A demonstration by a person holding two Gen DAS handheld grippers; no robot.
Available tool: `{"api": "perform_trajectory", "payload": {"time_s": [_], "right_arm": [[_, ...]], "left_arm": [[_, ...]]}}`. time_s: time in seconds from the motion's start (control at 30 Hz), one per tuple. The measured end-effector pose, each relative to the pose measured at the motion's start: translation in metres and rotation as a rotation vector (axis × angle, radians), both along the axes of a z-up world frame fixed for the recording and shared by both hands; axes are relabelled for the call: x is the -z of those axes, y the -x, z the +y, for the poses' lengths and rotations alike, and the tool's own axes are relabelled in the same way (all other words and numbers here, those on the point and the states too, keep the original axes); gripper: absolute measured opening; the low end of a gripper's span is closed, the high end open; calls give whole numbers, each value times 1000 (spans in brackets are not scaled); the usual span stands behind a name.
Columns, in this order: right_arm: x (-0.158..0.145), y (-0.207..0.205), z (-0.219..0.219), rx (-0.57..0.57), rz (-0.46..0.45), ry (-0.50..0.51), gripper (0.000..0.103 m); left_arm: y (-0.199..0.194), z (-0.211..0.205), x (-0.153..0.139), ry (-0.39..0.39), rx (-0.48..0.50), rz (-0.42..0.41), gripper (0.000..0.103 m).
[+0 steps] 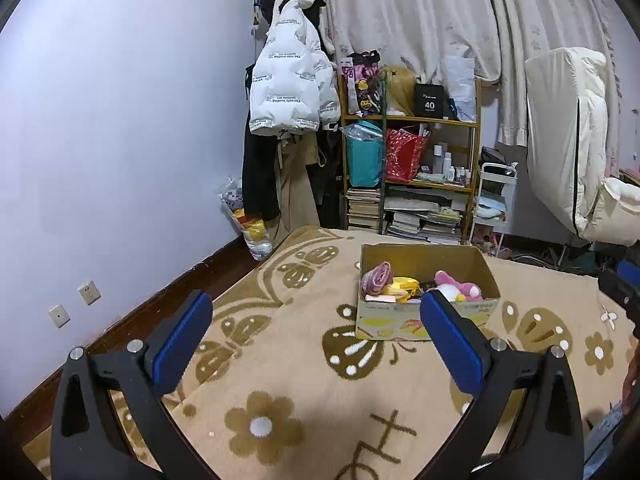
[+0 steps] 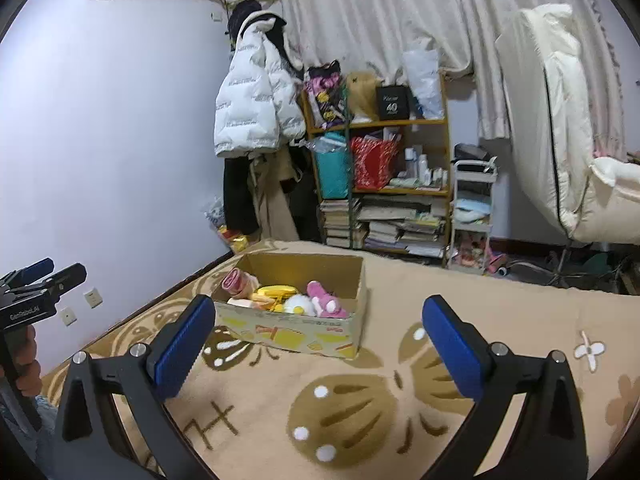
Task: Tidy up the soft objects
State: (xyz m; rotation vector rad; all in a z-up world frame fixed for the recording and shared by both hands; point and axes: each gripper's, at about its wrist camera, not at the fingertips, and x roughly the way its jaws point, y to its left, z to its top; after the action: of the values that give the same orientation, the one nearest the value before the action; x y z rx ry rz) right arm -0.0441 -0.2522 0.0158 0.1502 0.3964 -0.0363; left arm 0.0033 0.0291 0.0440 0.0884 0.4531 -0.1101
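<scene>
The left gripper (image 1: 316, 316) hangs above the blanket (image 1: 304, 380) with its blue pads spread wide and nothing between them; the right gripper (image 2: 320, 320) is likewise wide apart and empty, held over the same beige blanket with brown butterfly and flower patterns. Ahead of both, resting on the blanket, is an open cardboard box (image 2: 294, 330), closer to the left wall in the right wrist view and just beyond the left gripper's right pad in the left wrist view. Inside it lie the soft things: a rolled pink cloth (image 2: 237, 281) at the far left end, a yellow plush (image 2: 276, 292) in the middle, a white plush (image 2: 300, 303) near the front wall and a pink plush (image 2: 326, 300) at the right. Nothing lies on the blanket between the grippers and the box. Beyond the blanket's far edge stands a wooden shelf (image 2: 400, 190) crowded with bags, bottles and stacked books, a white puffer jacket (image 2: 252, 112) hanging to its left, a small white cart (image 2: 472, 208) to its right, and curtains (image 2: 400, 12) behind.
</scene>
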Motion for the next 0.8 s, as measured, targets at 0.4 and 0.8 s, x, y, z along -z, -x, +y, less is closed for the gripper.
{"api": "perform_trajectory", "payload": {"time_s": [0.4,0.8], "right_arm": [[9,19,-1,63,-53,69,103],[23,13,-5,68,-9,74,103]], "left_arm": [[6,-11,15,2,54,-32,102],[-13,-22,33,-73,32,9,102]]}}
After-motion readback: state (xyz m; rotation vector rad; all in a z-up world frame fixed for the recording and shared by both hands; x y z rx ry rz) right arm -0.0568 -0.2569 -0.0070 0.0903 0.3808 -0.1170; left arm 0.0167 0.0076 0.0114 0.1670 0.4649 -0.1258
